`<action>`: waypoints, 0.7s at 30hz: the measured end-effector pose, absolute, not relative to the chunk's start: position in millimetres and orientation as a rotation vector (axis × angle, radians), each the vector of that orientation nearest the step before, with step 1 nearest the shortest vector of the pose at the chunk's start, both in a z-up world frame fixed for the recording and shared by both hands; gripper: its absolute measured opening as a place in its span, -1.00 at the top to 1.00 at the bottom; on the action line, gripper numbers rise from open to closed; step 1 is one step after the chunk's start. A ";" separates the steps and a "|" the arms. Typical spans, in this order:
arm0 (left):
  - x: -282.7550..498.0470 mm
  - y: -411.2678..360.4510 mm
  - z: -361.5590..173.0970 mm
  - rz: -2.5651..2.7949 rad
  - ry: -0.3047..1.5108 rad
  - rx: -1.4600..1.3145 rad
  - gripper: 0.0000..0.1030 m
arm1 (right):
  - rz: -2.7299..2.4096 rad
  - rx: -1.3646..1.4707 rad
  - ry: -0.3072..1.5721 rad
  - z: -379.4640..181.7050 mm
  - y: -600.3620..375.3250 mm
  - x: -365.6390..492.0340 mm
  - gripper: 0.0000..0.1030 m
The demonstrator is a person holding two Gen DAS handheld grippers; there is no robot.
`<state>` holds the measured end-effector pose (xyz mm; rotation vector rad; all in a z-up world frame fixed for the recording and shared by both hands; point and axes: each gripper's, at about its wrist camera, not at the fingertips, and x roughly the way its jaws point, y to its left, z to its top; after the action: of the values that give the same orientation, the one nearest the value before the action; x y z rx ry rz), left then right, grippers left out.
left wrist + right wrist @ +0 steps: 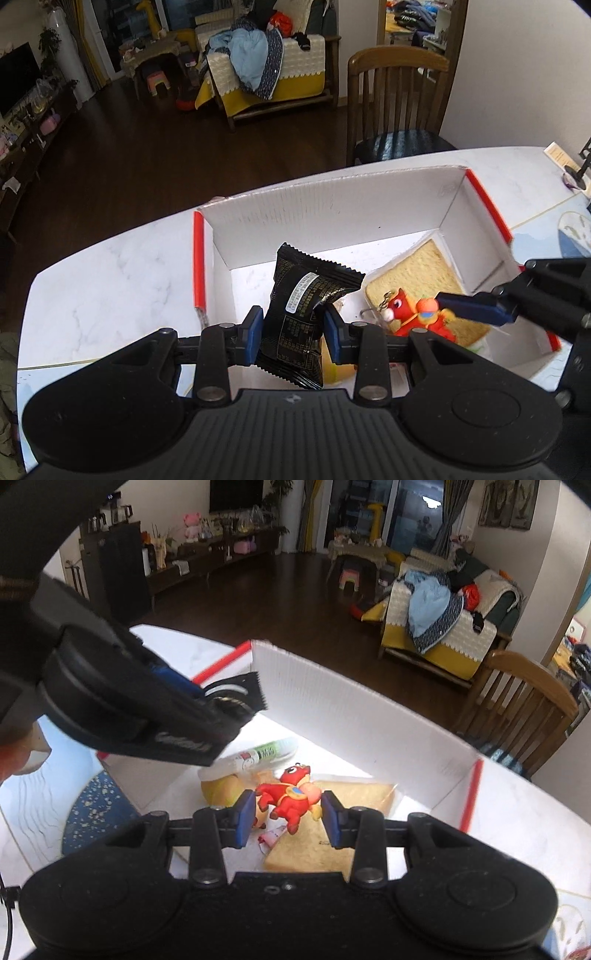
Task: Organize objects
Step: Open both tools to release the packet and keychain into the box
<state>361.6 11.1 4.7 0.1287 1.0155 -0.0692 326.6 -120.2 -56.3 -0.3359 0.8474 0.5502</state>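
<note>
While the left tongs [291, 330] clench a black snack packet [308, 314] above the white box [332, 218] on the counter [110, 266], the right tongs [288, 812] stand released around the red toy [290, 799]. Risk: crowding at the packet's 3 o'clock could cause a collision or a missed drop.
</note>
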 end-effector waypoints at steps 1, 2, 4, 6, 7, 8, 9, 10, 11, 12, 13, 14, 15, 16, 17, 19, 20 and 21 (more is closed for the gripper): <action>364.5 10.6 1.4 -0.068 1.022 0.130 0.36 | 0.547 -0.335 0.855 -60.2 -118.3 328.9 0.28; 367.5 10.0 -1.6 -0.068 1.028 0.130 0.36 | 0.546 -0.336 0.863 -64.0 -116.9 331.0 0.28; 373.3 10.0 -8.4 -0.066 1.038 0.128 0.36 | 0.537 -0.338 0.878 -71.1 -114.9 335.7 0.28; 377.4 9.5 -13.9 -0.062 1.049 0.128 0.36 | 0.531 -0.333 0.889 -76.2 -113.2 339.0 0.28; 378.8 10.2 -16.8 -0.063 1.055 0.128 0.36 | 0.526 -0.329 0.895 -78.6 -113.2 340.4 0.28; 381.4 9.8 -19.7 -0.064 1.061 0.131 0.36 | 0.522 -0.326 0.900 -81.6 -112.4 340.7 0.28; 383.1 9.2 -22.4 -0.061 1.067 0.134 0.36 | 0.518 -0.324 0.906 -83.7 -112.1 342.8 0.28; 384.4 8.5 -24.9 -0.059 1.072 0.137 0.36 | 0.514 -0.323 0.911 -86.1 -111.8 343.5 0.27; 385.5 8.0 -27.3 -0.058 1.078 0.139 0.36 | 0.511 -0.322 0.914 -88.2 -111.8 344.0 0.27; 386.7 7.1 -29.6 -0.059 1.085 0.143 0.36 | 0.509 -0.319 0.915 -89.7 -112.5 343.9 0.27; 387.2 6.0 -31.1 -0.061 1.086 0.151 0.36 | 0.511 -0.318 0.914 -91.4 -113.2 342.9 0.27; 387.5 4.3 -32.3 -0.066 1.086 0.161 0.35 | 0.511 -0.319 0.915 -93.1 -114.1 342.8 0.27; 390.4 2.2 -33.8 -0.071 1.088 0.166 0.35 | 0.511 -0.322 0.915 -94.5 -114.9 341.8 0.27; 391.0 1.4 -35.0 -0.075 1.091 0.167 0.35 | 0.513 -0.325 0.916 -95.8 -115.3 340.4 0.27; 392.6 1.3 -36.0 -0.077 1.094 0.168 0.35 | 0.514 -0.326 0.915 -97.2 -116.1 340.5 0.27; 394.0 -0.2 -38.0 -0.073 1.097 0.177 0.35 | 0.512 -0.321 0.922 -98.5 -117.8 340.0 0.27; 394.0 -0.1 -38.7 -0.070 1.097 0.178 0.35 | 0.511 -0.310 0.927 -98.4 -118.8 340.4 0.26; 393.8 0.9 -38.8 -0.069 1.097 0.177 0.34 | 0.510 -0.298 0.929 -98.1 -120.2 340.6 0.24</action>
<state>393.8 0.9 -38.8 0.1768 1.0970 -0.0692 340.6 -120.2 -98.1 -0.2983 0.9291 0.5099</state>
